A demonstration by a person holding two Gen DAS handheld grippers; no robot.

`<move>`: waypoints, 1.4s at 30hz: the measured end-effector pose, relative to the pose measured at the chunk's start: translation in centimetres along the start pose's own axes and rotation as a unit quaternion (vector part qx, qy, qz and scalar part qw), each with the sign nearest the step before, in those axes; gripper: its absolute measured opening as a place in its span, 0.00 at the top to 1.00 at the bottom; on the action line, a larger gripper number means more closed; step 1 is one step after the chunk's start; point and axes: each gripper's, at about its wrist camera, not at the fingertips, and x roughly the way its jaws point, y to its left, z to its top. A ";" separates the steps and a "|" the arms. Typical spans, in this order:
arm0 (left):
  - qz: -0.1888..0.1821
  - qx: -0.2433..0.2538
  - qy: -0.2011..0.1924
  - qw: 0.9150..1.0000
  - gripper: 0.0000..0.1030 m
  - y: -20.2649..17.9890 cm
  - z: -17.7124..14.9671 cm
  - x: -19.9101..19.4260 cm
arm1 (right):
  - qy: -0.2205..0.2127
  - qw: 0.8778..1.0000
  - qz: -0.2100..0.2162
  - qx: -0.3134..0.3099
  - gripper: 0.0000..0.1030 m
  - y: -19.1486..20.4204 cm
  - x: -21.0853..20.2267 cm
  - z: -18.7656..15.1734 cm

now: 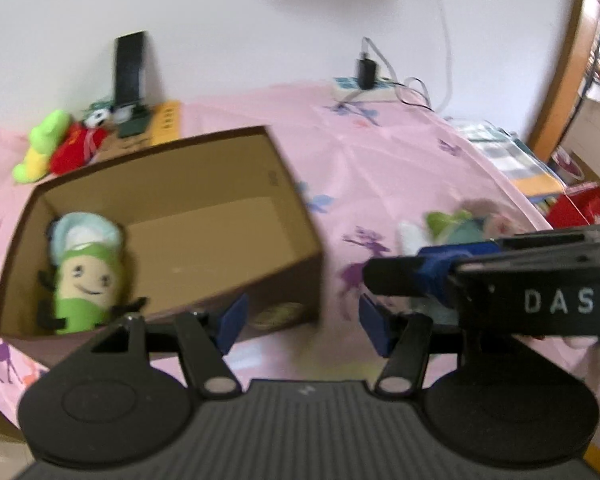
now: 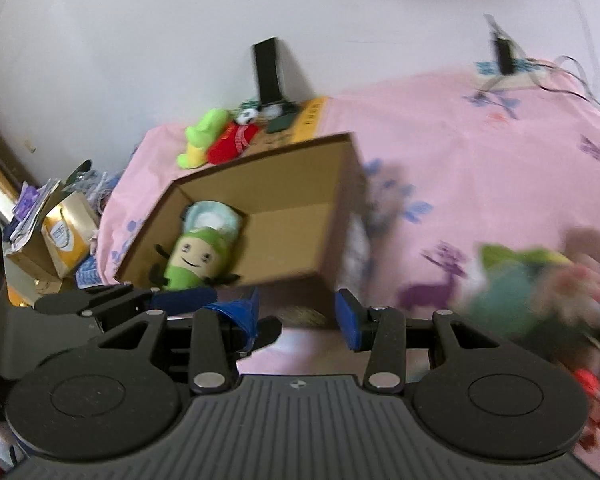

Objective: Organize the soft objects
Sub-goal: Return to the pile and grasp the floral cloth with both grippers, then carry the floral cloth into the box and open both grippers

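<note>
Hovering over a pink bed sheet: both hand-held grippers, jaws apart, nothing between the blue pads. Left hand-held gripper points at the near wall of the cardboard box. Right hand-held gripper sits just beside it, at the same box corner. Green smiling plush lies inside the box, against its left wall. Blurred pile of soft toys on the sheet, right of the box. Lime-green plush and red plush touching, behind the box near the wall.
</note>
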 end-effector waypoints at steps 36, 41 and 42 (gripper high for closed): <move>-0.077 0.110 -0.005 0.991 0.65 -15.7 1.0 8.6 | -0.031 0.986 -0.160 -0.027 0.74 -15.6 -4.5 -3.8; -0.093 0.092 -0.012 0.991 0.82 -15.0 1.8 8.4 | -0.063 0.985 -0.153 -0.037 0.74 -16.0 -3.2 -3.2; -0.097 0.088 -0.015 0.991 0.84 -14.9 2.0 8.3 | -0.073 0.986 -0.148 -0.032 0.74 -16.2 -3.2 -3.2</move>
